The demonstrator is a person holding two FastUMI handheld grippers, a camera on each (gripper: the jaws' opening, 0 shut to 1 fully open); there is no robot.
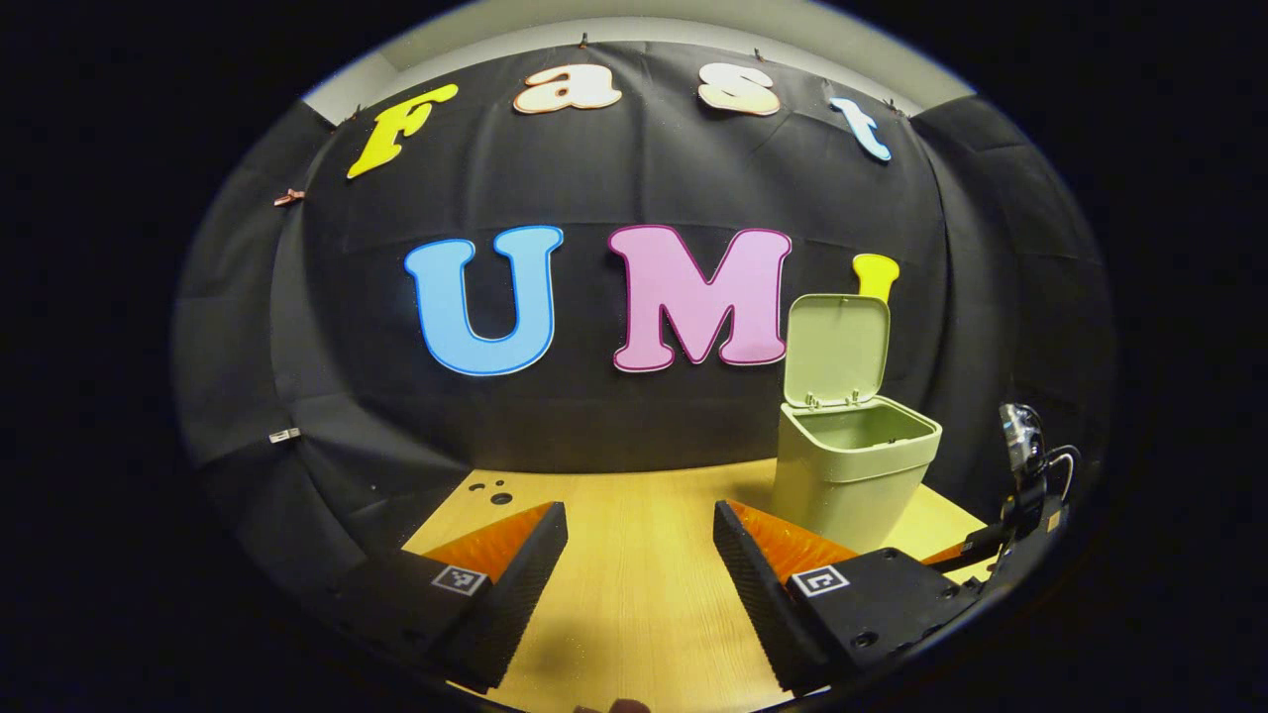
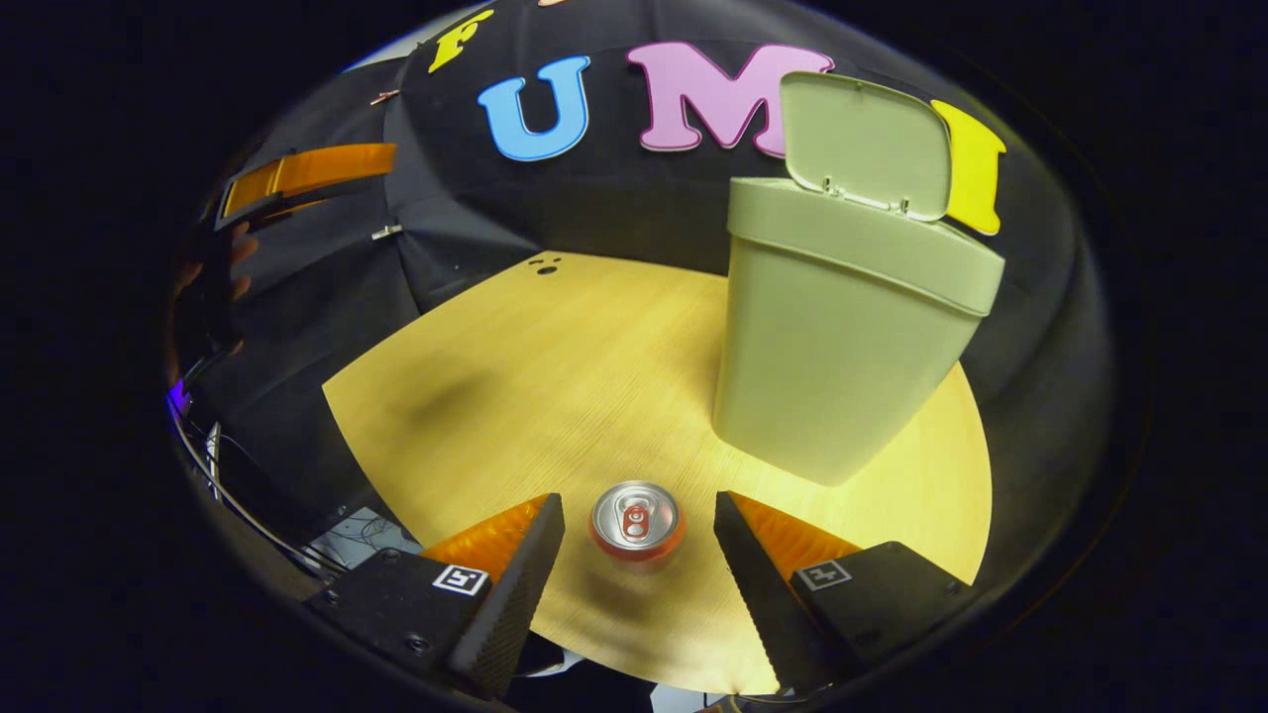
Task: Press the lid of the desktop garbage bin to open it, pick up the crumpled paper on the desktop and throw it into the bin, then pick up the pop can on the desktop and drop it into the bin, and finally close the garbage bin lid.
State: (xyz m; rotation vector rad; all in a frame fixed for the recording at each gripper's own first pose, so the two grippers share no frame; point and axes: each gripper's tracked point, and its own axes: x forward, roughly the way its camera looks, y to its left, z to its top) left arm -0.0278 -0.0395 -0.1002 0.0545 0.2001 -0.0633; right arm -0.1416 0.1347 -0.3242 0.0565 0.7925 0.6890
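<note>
Two fingers of the right hand-held gripper (image 2: 639, 550) stand spread apart, flanking the upright pop can (image 2: 637, 522) on the table (image 2: 555, 376) without touching it. Beyond it stands the garbage bin (image 2: 832, 327), lid (image 2: 864, 144) raised. Left hand-held gripper (image 1: 641, 555) is likewise spread, holding nothing, the bin ahead to its right.
</note>
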